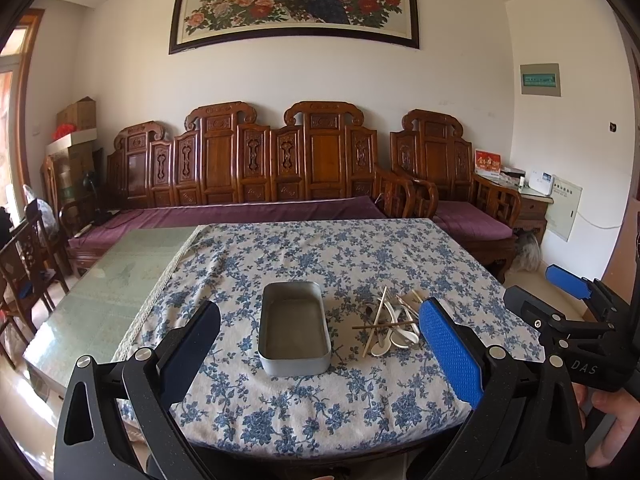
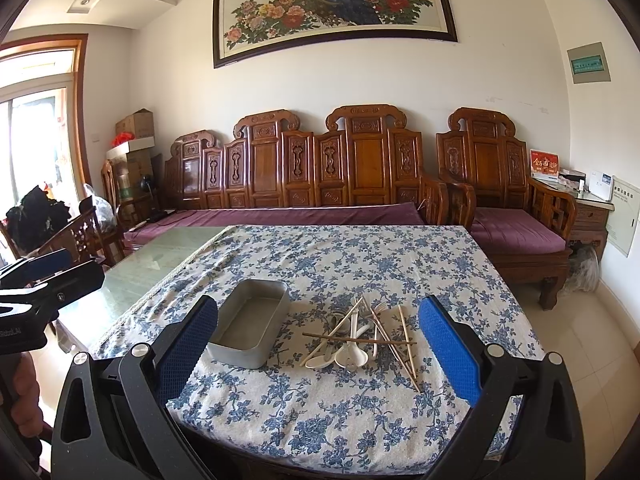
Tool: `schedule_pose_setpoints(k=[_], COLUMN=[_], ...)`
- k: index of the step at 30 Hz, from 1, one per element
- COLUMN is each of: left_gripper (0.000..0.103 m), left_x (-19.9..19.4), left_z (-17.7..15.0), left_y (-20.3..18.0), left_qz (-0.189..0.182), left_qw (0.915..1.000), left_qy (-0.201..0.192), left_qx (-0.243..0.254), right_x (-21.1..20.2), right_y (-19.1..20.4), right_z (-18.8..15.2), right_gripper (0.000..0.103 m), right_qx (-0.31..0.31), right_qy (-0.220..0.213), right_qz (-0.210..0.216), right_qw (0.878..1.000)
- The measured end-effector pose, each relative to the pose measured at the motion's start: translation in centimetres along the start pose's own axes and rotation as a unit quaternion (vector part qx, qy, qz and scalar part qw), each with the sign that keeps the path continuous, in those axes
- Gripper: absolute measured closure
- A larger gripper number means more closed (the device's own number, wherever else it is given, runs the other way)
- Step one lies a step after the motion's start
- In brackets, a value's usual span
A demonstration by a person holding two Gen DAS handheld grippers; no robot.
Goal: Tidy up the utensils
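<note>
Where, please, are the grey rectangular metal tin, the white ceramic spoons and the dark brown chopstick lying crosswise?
Grey rectangular metal tin [image 1: 295, 359]: left wrist view, near outer wall.
White ceramic spoons [image 2: 352, 357]: right wrist view, a spoon bowl.
Dark brown chopstick [image 2: 320, 335]: right wrist view, left part of shaft.

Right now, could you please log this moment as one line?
left tongs open | right tongs open | metal tin empty | utensil pile untouched

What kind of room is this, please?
Most likely a living room in a home: a carved wooden sofa with purple cushions, a large peacock painting on the wall, and a table under a floral cloth.
</note>
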State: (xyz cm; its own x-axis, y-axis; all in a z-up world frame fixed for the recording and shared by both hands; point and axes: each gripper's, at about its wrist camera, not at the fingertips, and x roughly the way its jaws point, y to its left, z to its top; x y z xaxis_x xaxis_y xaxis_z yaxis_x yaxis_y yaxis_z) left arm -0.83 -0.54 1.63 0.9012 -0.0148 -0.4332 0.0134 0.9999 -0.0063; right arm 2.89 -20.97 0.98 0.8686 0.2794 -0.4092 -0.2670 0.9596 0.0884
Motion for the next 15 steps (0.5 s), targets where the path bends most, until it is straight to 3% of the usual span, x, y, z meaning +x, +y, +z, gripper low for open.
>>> schedule_pose_setpoints(k=[15], left_gripper=[0.006], left_x=[-0.01], left_z=[-0.08], left_y=[-0.12], left_qz=[0.001], left_qw=[1.0], left_qy=[-0.001], left_qx=[0.001], right_x=[0.0], right_y=[0.55], right_z=[0.08], right_gripper=[0.003], right_qx=[0.001], right_qy=[-0.001], right_qz=[0.0], right_qw=[1.0])
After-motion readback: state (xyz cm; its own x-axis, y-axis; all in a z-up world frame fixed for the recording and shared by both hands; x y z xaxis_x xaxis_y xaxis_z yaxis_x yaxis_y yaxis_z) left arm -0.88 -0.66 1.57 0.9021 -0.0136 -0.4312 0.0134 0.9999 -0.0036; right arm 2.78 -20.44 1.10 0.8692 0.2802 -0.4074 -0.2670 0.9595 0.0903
